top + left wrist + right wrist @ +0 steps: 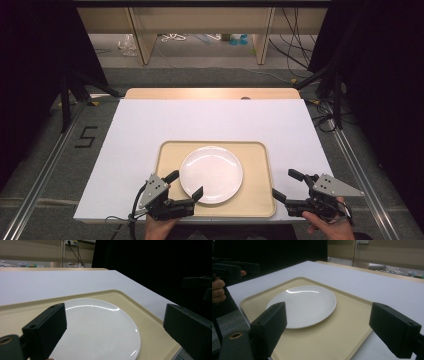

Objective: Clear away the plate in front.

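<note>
Glossy white round plate [211,174]; bare, on beige tray [260,170]

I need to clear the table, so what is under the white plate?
The white plate lies flat on the beige tray, which sits on the white table cover. The plate is empty. Whatever lies directly beneath it is covered.

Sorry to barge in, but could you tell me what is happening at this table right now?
A person holds a claw in each hand over a white-covered table. A white plate lies empty on a beige tray. The left claw is open at the plate's near left edge, one jaw over the rim. The right claw is open beside the tray's right edge. Nothing is gripped.
</note>
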### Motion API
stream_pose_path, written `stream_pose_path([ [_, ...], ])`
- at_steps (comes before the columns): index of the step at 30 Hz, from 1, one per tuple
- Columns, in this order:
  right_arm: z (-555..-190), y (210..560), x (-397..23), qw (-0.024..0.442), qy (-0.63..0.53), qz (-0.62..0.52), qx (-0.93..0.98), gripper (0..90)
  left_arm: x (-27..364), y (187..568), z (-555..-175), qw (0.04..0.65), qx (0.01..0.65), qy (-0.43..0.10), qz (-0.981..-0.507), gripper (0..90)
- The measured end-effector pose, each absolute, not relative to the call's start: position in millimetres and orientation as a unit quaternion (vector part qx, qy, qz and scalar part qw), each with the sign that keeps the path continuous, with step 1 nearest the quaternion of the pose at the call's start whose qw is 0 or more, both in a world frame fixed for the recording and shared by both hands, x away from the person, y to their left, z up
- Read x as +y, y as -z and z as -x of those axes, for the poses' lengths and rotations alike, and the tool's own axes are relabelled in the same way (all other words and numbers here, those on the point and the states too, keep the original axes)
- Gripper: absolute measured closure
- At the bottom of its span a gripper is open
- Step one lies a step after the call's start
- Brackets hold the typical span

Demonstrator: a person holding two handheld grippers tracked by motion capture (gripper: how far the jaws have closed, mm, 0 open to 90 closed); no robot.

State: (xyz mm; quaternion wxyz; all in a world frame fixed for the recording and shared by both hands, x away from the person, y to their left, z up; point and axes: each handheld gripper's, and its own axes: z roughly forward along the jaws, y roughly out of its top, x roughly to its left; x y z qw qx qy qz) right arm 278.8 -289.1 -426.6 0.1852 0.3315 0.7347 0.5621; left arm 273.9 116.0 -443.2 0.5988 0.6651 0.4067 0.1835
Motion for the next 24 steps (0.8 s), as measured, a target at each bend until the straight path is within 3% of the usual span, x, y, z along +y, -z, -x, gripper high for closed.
stream_pose_path([
  [24,-276.3,426.9,-291.6,0.187,-0.556,-0.33,0.74,15.4,120.7,444.4,-276.0,0.599,0.427,-0.189,-0.65,4.2],
])
